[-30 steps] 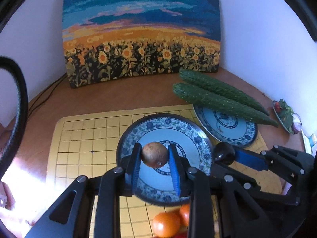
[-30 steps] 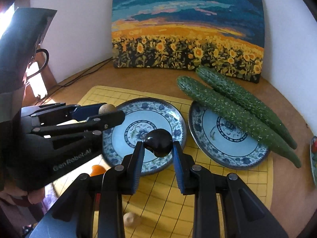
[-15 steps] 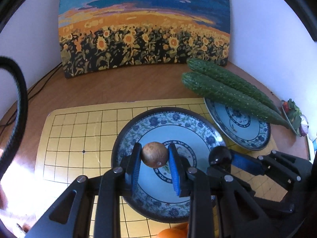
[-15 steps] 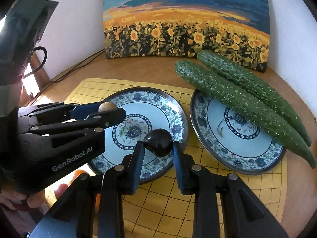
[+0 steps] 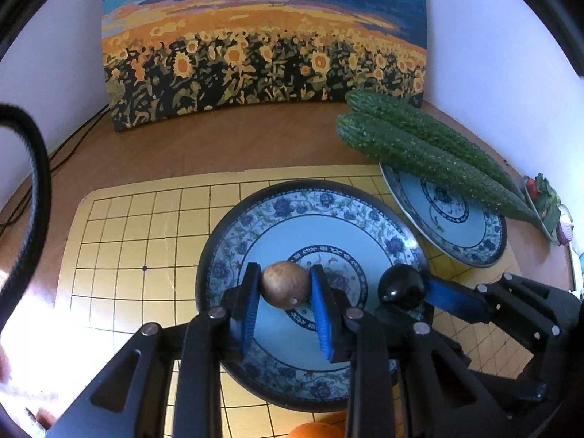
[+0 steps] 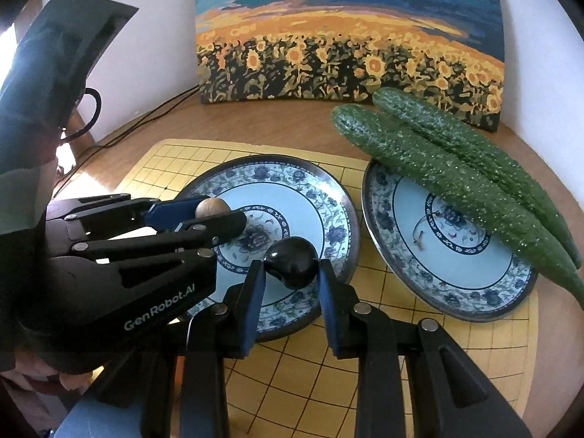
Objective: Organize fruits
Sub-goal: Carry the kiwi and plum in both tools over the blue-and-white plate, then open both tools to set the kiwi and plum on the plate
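My left gripper (image 5: 284,292) is shut on a small round brown fruit (image 5: 284,288), just above the middle of a blue-patterned plate (image 5: 255,219). My right gripper (image 6: 290,277) is shut on a glossy dark round fruit (image 6: 292,261) over the same plate's (image 6: 310,189) near right rim. In the left wrist view the right gripper (image 5: 412,292) and its dark fruit (image 5: 399,284) show beside my left one. The right wrist view shows the left gripper (image 6: 215,215) with the brown fruit (image 6: 211,207) peeking above its fingers.
A second patterned plate (image 6: 419,281) at the right carries two long cucumbers (image 6: 438,179). Both plates rest on a yellow grid board (image 5: 146,226) on a wooden table. A sunflower painting (image 5: 262,47) leans on the wall. An orange (image 5: 314,430) lies at the near edge; cables (image 6: 120,127) run left.
Both grippers have sunk a little toward the left plate, each keeping its fruit; the plate looks larger and closer. The oranges have slid mostly out of view at the bottom.
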The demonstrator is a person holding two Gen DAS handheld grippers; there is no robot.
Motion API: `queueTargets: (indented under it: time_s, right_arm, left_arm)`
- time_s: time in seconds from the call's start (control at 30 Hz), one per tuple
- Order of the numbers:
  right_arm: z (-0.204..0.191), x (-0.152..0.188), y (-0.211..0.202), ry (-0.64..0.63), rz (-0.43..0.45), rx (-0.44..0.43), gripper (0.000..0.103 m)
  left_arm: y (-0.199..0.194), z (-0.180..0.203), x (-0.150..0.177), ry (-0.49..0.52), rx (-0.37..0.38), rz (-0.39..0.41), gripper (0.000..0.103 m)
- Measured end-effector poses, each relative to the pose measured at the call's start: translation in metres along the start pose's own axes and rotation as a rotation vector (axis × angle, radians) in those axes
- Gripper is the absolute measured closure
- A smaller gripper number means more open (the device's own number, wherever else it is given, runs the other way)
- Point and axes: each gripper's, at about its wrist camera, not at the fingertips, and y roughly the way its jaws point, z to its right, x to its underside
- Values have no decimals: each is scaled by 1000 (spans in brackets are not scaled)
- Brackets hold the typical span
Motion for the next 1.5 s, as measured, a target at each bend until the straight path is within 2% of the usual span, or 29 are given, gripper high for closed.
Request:
queueTargets:
  time_s: [0.33, 0.4, 0.57, 0.63, 1.07, 1.2, 1.5]
  right_arm:
    - [0, 1, 1, -2, -6, -17, 71]
    - [-1, 1, -1, -3, -6, -22, 68]
    - [-4, 1, -9, -1, 9, -25, 51]
    - [-4, 2, -12, 8, 10, -28, 49]
    - [-6, 9, -45, 44, 39, -34, 48]
    - [-10, 15, -57, 42, 57, -35, 48]
    - [-14, 34, -79, 55, 85, -12, 48]
  left_arm:
    - [-3, 2, 0, 7, -3, -6, 69]
    - [-6, 1, 0, 6, -6, -2, 66]
    - [-16, 0, -1, 2, -11, 13, 58]
    - [-21, 0, -1, 1, -13, 17, 55]
    - [-59, -1, 12, 0, -17, 46, 53]
    - [-72, -3, 20, 4, -17, 51, 46]
    - [-96, -12, 44, -17, -36, 64, 46]
